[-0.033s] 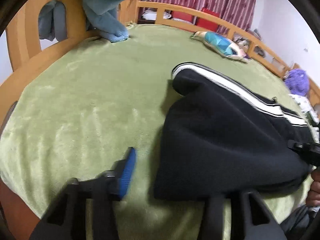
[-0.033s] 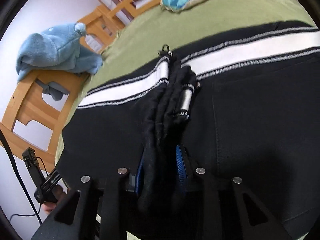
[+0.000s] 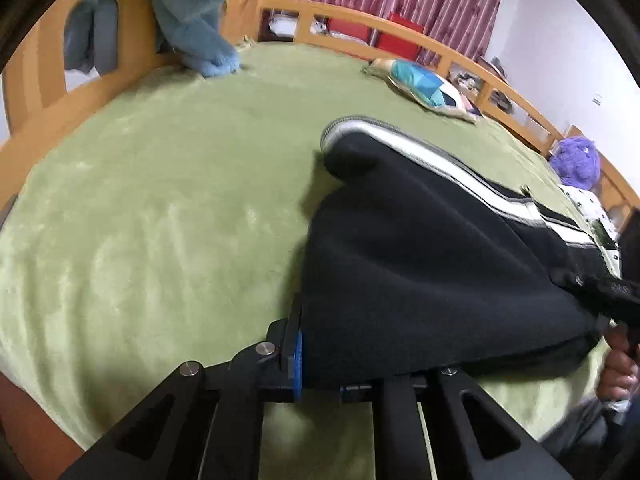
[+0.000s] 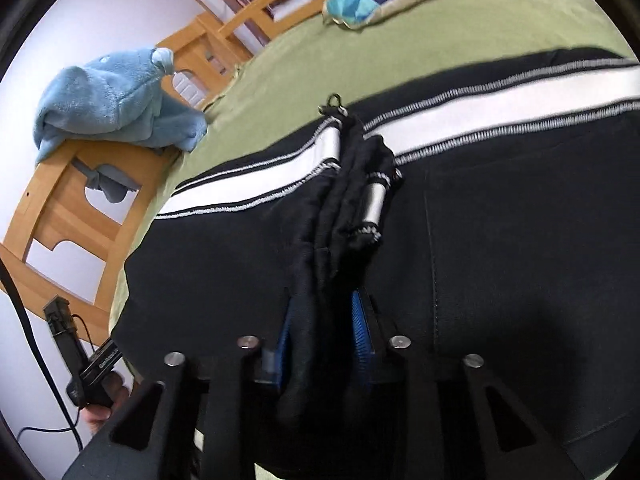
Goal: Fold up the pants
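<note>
Now, step in hand: both grippers are gripping the near edge of the black pants (image 3: 432, 264), which are lying on the green blanket (image 3: 168, 216) toward its right side in the left wrist view; this is looking like the start of a fold, with the cloth taken up at two points and not yet carried over.
Left gripper: the left gripper (image 3: 320, 364) is clamping down on the near left corner of the dark fabric; its blue pad (image 3: 297, 360) is pressing against the cloth edge; jaws nearly together.
Right gripper: the right gripper (image 4: 320, 332) is pinching a bunched ridge of the pants (image 4: 500, 240) beside the white side stripe (image 4: 256, 184); folds of cloth are filling the narrow gap between the pads.
Next move, as a judgement: lifting both holds evenly and carrying the near edge across toward the striped far edge; keeping the two hands level is mattering, since a slack corner would be skewing the fold.
Risk: thick bunched cloth is possibly slipping from the right hold.
</note>
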A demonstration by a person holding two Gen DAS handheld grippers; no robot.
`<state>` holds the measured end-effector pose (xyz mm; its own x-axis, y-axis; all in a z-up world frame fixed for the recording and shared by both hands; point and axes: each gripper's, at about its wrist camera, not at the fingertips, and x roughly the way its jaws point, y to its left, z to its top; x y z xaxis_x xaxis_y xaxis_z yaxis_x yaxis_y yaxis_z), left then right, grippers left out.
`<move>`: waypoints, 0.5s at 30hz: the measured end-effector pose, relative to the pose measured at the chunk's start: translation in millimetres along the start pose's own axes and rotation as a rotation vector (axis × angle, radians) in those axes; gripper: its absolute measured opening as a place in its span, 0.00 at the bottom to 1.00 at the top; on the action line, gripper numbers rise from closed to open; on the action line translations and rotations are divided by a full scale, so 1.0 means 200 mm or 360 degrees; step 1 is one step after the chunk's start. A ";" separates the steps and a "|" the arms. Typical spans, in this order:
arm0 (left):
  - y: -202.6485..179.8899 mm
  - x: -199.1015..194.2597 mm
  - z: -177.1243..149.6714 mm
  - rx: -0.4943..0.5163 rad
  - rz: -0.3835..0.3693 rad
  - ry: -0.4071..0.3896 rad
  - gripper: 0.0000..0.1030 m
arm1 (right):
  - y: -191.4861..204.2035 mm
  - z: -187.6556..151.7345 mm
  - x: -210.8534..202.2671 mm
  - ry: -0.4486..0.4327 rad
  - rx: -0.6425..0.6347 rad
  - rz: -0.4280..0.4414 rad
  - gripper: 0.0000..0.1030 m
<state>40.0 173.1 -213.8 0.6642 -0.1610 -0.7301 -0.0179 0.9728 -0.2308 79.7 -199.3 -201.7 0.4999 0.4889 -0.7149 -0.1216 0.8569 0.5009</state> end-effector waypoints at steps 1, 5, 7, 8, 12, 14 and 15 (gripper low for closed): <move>0.00 -0.01 -0.01 0.0008 0.0010 -0.0003 0.11 | 0.04 0.01 0.00 -0.0045 -0.0057 -0.0063 0.12; -0.01 -0.07 -0.05 0.0002 -0.0022 0.0057 0.30 | 0.07 0.02 -0.01 -0.0080 -0.0104 -0.0103 0.15; 0.00 -0.14 -0.09 -0.0032 -0.0142 0.0041 0.62 | 0.03 0.00 0.03 -0.0005 -0.0086 -0.0116 0.29; 0.00 -0.17 -0.11 -0.0042 -0.0161 0.0026 0.65 | 0.02 -0.02 0.02 -0.0003 -0.0091 -0.0114 0.30; -0.01 -0.25 -0.11 -0.0035 -0.0171 0.0002 0.65 | 0.01 -0.06 -0.09 -0.0070 -0.0115 -0.0153 0.38; -0.01 -0.25 -0.08 -0.0063 -0.0184 0.0000 0.66 | 0.01 -0.09 -0.14 -0.0088 -0.0112 -0.0167 0.38; -0.01 -0.24 -0.06 -0.0079 -0.0176 0.0004 0.66 | 0.01 -0.10 -0.16 -0.0092 -0.0118 -0.0177 0.39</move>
<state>-1.9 176.6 -186.1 0.6622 -0.2675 -0.7000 0.0187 0.9397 -0.3414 46.7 -210.0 -187.1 0.5621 0.3816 -0.7338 -0.1243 0.9161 0.3812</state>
